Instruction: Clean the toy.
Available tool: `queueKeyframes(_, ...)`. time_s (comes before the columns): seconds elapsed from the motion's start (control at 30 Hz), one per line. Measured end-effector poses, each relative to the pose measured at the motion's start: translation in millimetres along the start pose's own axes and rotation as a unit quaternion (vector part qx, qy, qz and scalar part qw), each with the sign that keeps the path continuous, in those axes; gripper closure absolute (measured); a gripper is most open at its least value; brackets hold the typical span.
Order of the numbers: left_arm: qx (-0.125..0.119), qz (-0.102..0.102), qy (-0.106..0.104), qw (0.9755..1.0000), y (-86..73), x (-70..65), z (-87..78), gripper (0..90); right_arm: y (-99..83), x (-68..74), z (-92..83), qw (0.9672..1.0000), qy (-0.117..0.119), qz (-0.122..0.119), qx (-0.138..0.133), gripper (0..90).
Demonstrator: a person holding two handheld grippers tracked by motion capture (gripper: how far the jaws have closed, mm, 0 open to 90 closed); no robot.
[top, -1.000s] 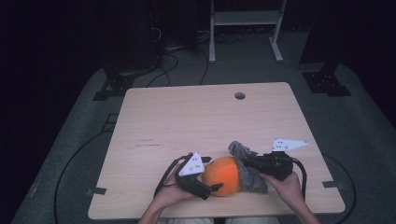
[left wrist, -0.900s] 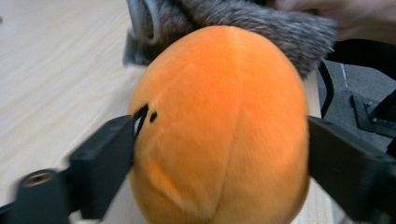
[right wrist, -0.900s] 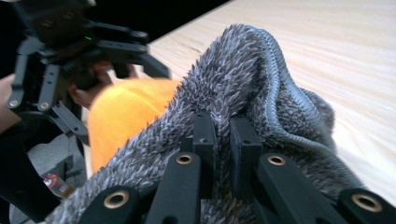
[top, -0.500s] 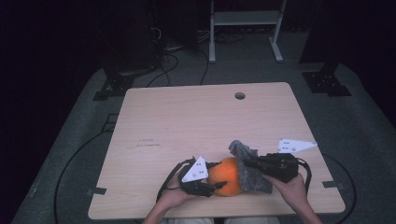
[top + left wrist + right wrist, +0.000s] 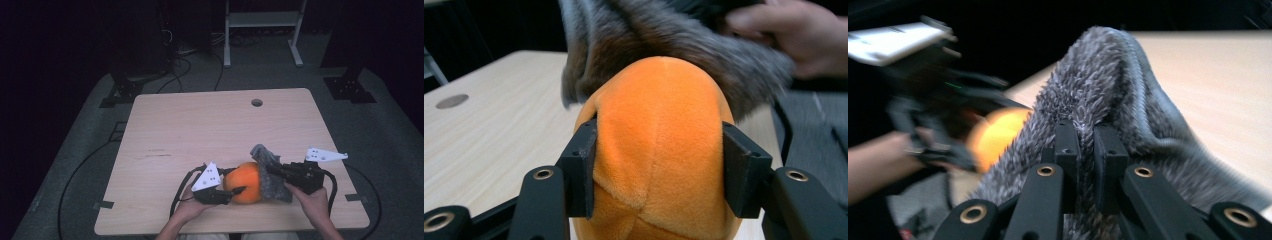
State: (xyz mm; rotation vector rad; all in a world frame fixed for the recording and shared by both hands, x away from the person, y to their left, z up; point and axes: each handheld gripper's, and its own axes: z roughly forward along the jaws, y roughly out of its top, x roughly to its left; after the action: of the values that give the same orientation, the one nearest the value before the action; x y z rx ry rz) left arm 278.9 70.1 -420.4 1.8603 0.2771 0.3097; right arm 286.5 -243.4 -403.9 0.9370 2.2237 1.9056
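Left gripper sits near the front edge of the bench, left of centre, pointing right. Its jaws have just been closing, and in the left gripper view both pads press into the sides of the orange plush ball, denting the pile. Judged purpose: to anchor the ball so it cannot roll or lift while the cover is worked.

The ball rests on the bench just inside the front edge, about mid-width, between the two grippers.

The grey furry cloth drapes over the ball's right side and top, one corner standing up behind it. In the left gripper view it hangs over the ball's far side.

Right gripper comes in from the right, jaws pressed nearly together on a fold of the cloth. A thin pinch suits limp fabric and lets the hand pull it along the ball. Whether the cloth is going on or coming off cannot be told.
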Motion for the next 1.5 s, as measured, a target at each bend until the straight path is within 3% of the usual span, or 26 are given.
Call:
queueKeyframes(0.03, -0.001, 0.001, 0.002, 1.0000, 1.0, 0.3, -1.4, 43.0, 2.4, 6.2, 2.4, 0.9999, -0.001, -0.010, -0.006, 82.4)
queueKeyframes(0.13, 0.000, 0.001, 0.006, 1.0000, 2.1, 1.1, -3.7, 43.4, 1.4, 8.1, 4.9, 0.9997, 0.004, -0.002, -0.022, 82.4)
queueKeyframes(0.2, -0.003, -0.012, 0.003, 0.9999, 2.0, 2.2, -4.2, 43.7, -2.4, 1.5, 8.0, 0.9999, -0.002, 0.007, -0.013, 82.4)
queueKeyframes(0.4, 0.010, -0.017, -0.001, 0.9998, 0.7, 7.0, -9.6, 43.6, -17.1, -8.7, 19.5, 0.9988, -0.021, 0.026, 0.037, 82.3)
queueKeyframes(0.43, 0.015, -0.016, 0.000, 0.9997, 0.1, 7.5, -10.4, 43.6, -18.8, -10.5, 21.5, 0.9981, -0.024, 0.029, 0.048, 82.4)
queueKeyframes(0.5, 0.039, 0.004, 0.007, 0.9992, 0.0, 7.1, -11.9, 43.4, -20.3, -12.6, 23.7, 0.9971, -0.032, 0.030, 0.061, 82.4)
queueKeyframes(0.6, 0.039, -0.001, 0.006, 0.9992, 0.2, 8.2, -13.5, 43.0, -14.5, -6.4, 19.9, 0.9987, -0.020, 0.017, 0.045, 82.4)
queueKeyframes(0.73, 0.041, -0.013, 0.002, 0.9991, -0.9, 9.9, -11.0, 42.2, 1.5, 17.7, 16.4, 0.9995, 0.002, -0.024, 0.018, 82.4)
queueKeyframes(0.83, 0.041, -0.010, -0.002, 0.9991, -1.0, 8.4, -7.9, 31.2, -0.5, 25.0, 26.9, 0.9979, -0.005, -0.048, 0.042, 82.3)
queueKeyframes(0.9, 0.037, -0.023, -0.012, 0.9990, -2.8, 10.9, -8.8, 20.2, -9.3, 17.7, 32.9, 0.9980, -0.002, -0.033, 0.054, 82.4)
queueKeyframes(0.97, 0.025, -0.048, -0.037, 0.9979, -7.8, 15.8, -11.4, 15.1, -13.6, 11.9, 33.7, 0.9987, 0.006, -0.009, 0.050, 82.3)
queueKeyframes(1.0, 0.025, -0.048, -0.037, 0.9979, -7.8, 15.8, -11.4, 14.7, -13.9, 11.5, 33.4, 0.9986, 0.004, -0.010, 0.051, 82.3)
queueKeyframes(1.1, 0.050, -0.066, -0.041, 0.9957, -17.7, 22.3, -12.3, 9.7, -14.3, 7.9, 31.2, 0.9986, -0.004, -0.011, 0.052, 82.3)
queueKeyframes(1.17, 0.055, -0.069, -0.043, 0.9952, -20.3, 23.5, -9.9, 11.6, -16.2, 3.5, 30.0, 0.9987, -0.008, -0.004, 0.050, 82.3)
queueKeyframes(1.23, 0.051, -0.057, -0.041, 0.9962, -20.9, 21.1, -7.1, 15.6, -18.3, -2.6, 28.3, 0.9986, -0.014, 0.002, 0.052, 82.3)
queueKeyframes(1.37, 0.047, -0.044, -0.028, 0.9975, -20.0, 18.3, -6.2, 32.6, -23.8, -14.9, 22.0, 0.9975, -0.032, 0.014, 0.062, 82.1)
queueKeyframes(1.5, 0.045, -0.034, -0.012, 0.9983, -16.9, 15.7, -5.6, 39.3, -25.3, -22.6, 16.6, 0.9963, -0.041, 0.021, 0.072, 82.2)
